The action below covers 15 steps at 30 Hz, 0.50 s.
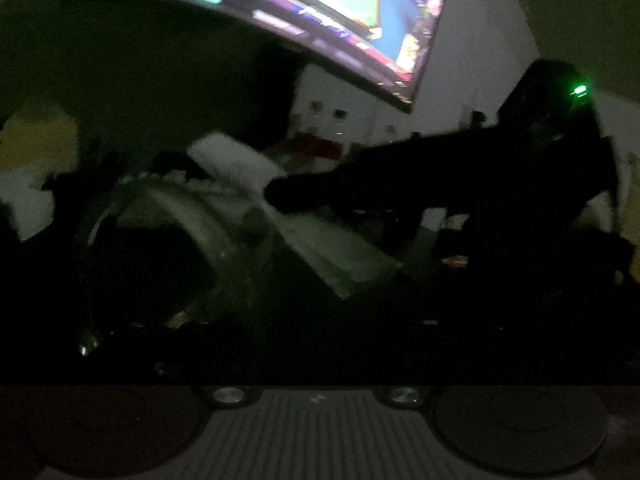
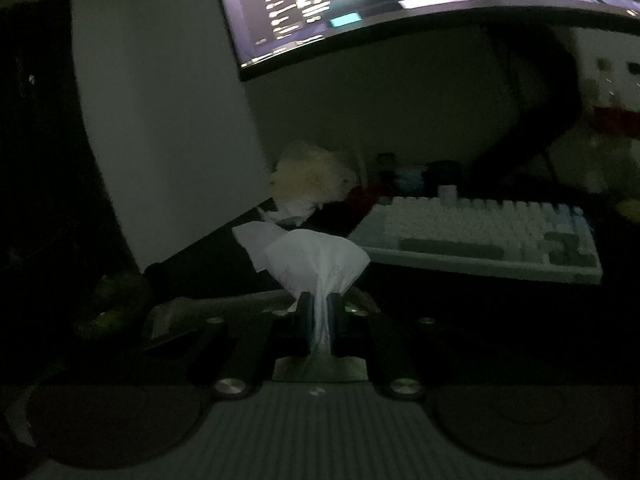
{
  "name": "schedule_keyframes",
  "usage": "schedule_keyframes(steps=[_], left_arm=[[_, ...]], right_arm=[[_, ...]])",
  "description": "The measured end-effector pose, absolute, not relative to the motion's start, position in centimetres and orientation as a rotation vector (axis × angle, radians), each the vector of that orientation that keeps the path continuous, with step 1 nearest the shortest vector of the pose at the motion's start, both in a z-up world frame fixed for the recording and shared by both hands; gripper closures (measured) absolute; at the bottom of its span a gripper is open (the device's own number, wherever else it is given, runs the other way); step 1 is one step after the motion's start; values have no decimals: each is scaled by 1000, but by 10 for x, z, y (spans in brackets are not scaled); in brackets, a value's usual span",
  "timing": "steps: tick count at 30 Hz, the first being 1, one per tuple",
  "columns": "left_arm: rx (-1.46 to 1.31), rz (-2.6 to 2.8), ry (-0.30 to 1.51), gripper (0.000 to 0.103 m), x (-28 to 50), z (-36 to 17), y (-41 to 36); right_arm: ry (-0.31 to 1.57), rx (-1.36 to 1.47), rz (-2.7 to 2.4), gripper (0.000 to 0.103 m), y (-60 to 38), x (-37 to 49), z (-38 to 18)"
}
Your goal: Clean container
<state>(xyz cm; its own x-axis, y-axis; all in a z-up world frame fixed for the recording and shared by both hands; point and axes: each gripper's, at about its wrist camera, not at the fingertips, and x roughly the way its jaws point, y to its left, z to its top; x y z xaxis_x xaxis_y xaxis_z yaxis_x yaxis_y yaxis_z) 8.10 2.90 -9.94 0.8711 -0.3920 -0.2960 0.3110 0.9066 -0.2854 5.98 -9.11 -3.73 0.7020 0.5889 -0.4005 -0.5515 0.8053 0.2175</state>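
Mid-wipe, judging by the layout: right gripper (image 2: 319,308) jaws pinching a white tissue (image 2: 316,256), clear container (image 1: 192,232) lying tilted on the dark desk (image 2: 460,300) just ahead of the left gripper. Left jaws too dark to make out, apparently spread and gripping nothing. Next: steadying the container, then pushing tissue inside

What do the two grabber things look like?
Both look alike. Nearest each camera sits a grey ribbed plate with two silver screws, between two dark round discs. The right gripper has thin black fingers with a bluish strip inside. Seen from the left camera, it is a long black shape with a small green light. The left fingers are too dark to see.
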Motion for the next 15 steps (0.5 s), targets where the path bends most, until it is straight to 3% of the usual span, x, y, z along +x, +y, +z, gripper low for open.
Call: schedule_keyframes(steps=[8, 15], left_arm=[[-266, -344, 348, 37, 82, -108, 41], [-253, -340, 345, 37, 81, -109, 39]], right_arm=[[431, -1, 799, 93, -57, 53, -32], [489, 73, 627, 93, -73, 84, -34]])
